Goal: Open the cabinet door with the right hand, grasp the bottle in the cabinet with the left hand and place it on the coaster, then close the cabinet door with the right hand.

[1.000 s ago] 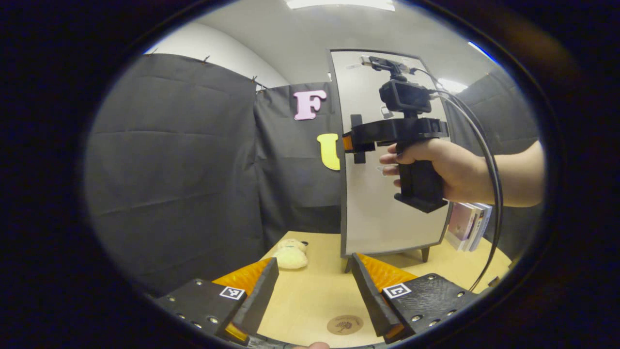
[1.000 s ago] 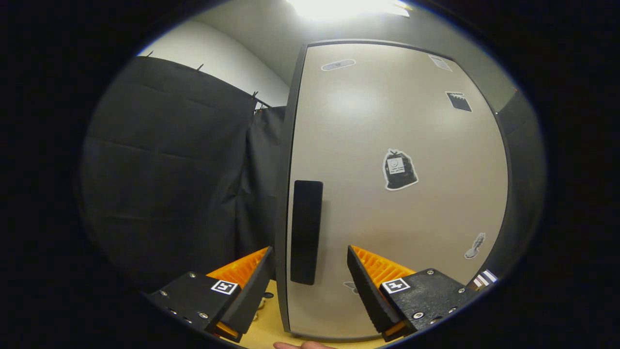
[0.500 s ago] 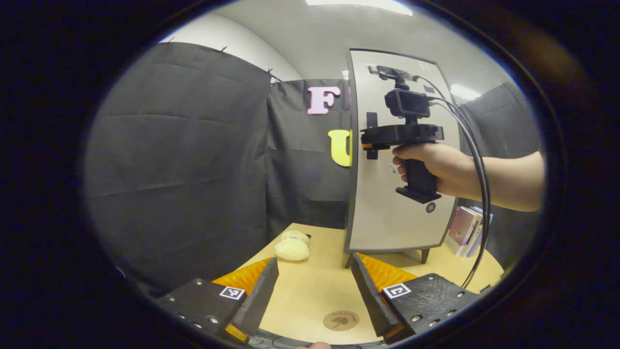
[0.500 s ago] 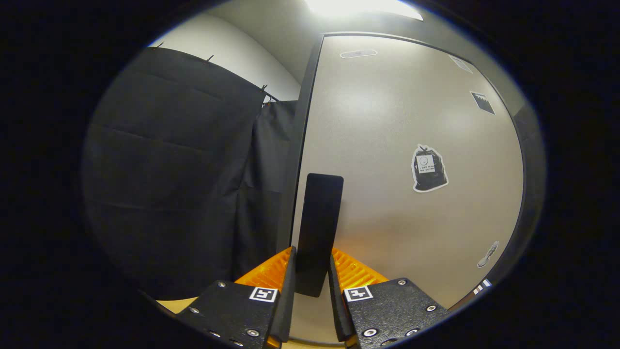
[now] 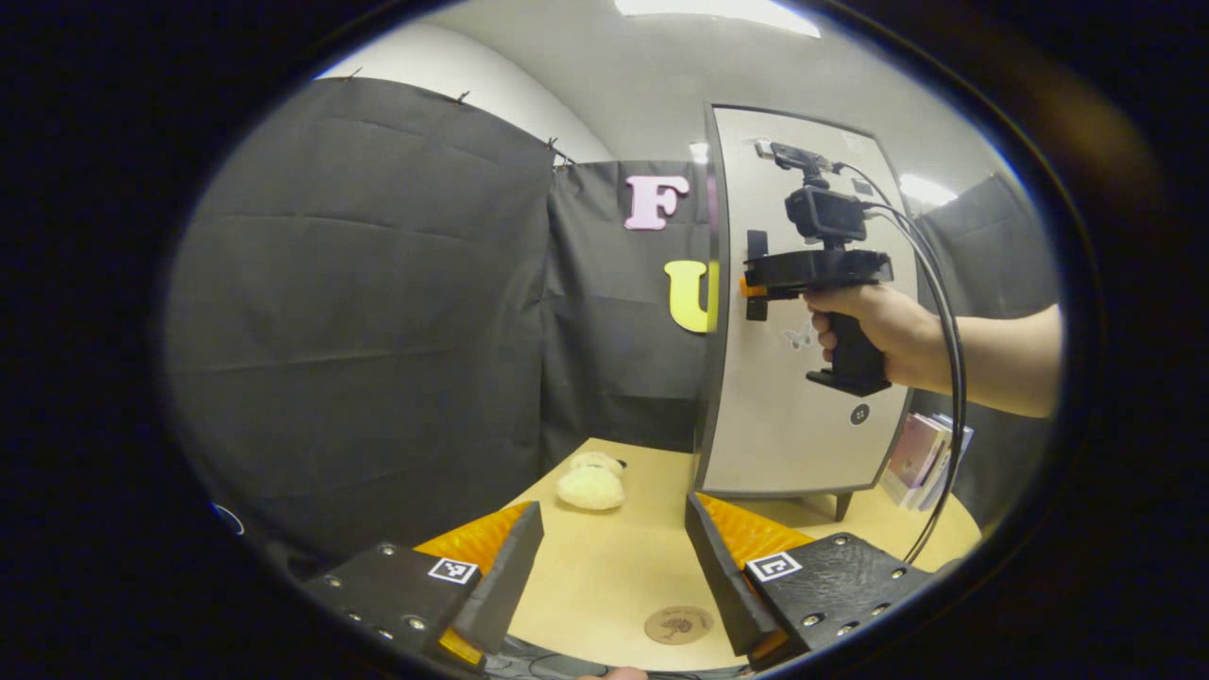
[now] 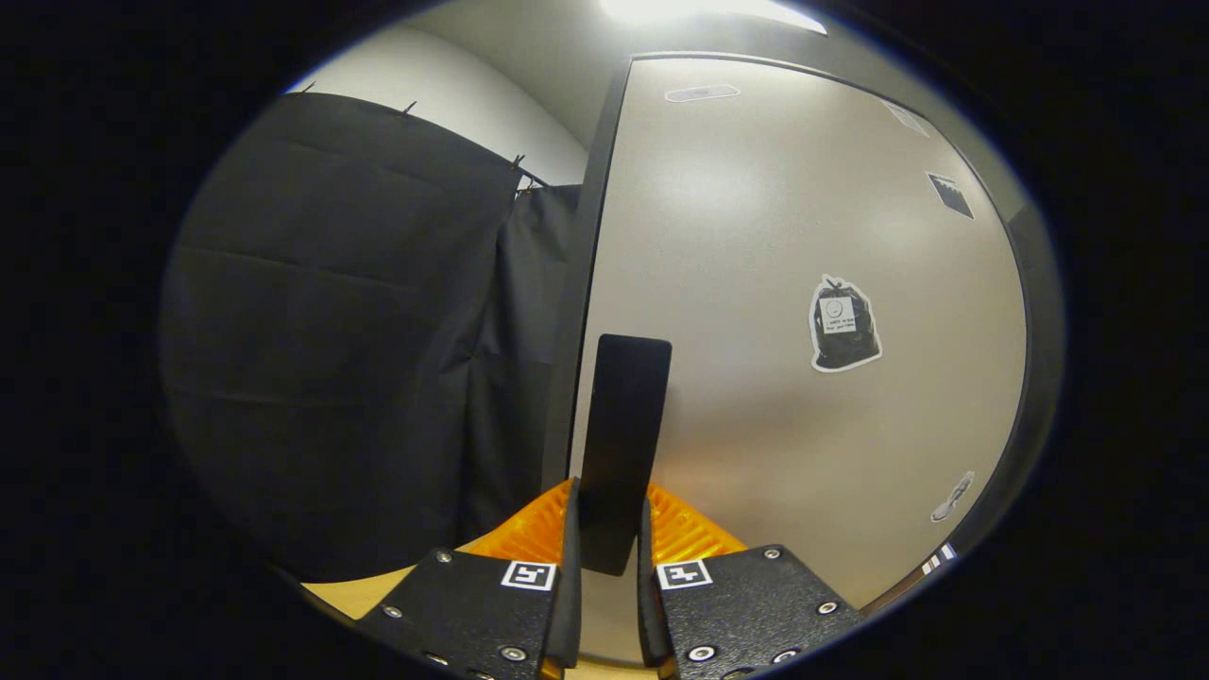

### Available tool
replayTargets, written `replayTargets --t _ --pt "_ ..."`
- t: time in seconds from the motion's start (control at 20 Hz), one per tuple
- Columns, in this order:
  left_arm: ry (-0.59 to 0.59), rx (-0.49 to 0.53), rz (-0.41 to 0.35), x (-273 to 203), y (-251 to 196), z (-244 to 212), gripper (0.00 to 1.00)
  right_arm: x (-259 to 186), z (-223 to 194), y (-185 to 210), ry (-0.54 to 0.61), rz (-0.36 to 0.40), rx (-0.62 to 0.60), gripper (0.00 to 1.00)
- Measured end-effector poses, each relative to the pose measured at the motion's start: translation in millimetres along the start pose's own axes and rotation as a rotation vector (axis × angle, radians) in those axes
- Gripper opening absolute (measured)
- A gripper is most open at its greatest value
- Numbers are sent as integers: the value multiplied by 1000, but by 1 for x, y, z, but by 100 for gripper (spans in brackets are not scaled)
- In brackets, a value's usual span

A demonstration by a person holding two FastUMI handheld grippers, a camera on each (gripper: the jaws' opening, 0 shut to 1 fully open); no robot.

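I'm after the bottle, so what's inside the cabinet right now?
Cannot tell: the cabinet door covers the inside. The right gripper is clamped on the handle.

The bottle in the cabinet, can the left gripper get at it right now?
Probably not yet. The cabinet door looks shut, with the right gripper clamped on its handle. The left gripper waits open over the table.

cabinet door (image 6: 784, 312) shut, hiding its inside, handle's (image 6: 619, 444) lower end behind gripper fingers (image 6: 567, 557)
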State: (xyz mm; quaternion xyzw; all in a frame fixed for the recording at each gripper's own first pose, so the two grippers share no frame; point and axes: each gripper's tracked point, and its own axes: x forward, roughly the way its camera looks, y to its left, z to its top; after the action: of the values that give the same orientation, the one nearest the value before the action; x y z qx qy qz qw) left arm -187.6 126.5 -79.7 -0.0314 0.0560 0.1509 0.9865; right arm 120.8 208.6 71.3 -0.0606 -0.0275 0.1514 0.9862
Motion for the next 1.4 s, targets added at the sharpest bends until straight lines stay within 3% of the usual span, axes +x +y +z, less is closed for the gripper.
replayTargets --t 0.55,1.05,1.25,1.4 --pt "-3 40 -33 1 -3 2 87 -14 -1 3 24 115 -15 25" --pt "-3 49 -137 6 -20 3 87 -27 -5 -4 17 296 4 25" --pt "52 7 -190 5 -37 -5 87 -26 -9 -9 23 353 5 25" --pt "57 39 -201 -1 -35 0 87 -30 -9 -11 11 409 8 25"
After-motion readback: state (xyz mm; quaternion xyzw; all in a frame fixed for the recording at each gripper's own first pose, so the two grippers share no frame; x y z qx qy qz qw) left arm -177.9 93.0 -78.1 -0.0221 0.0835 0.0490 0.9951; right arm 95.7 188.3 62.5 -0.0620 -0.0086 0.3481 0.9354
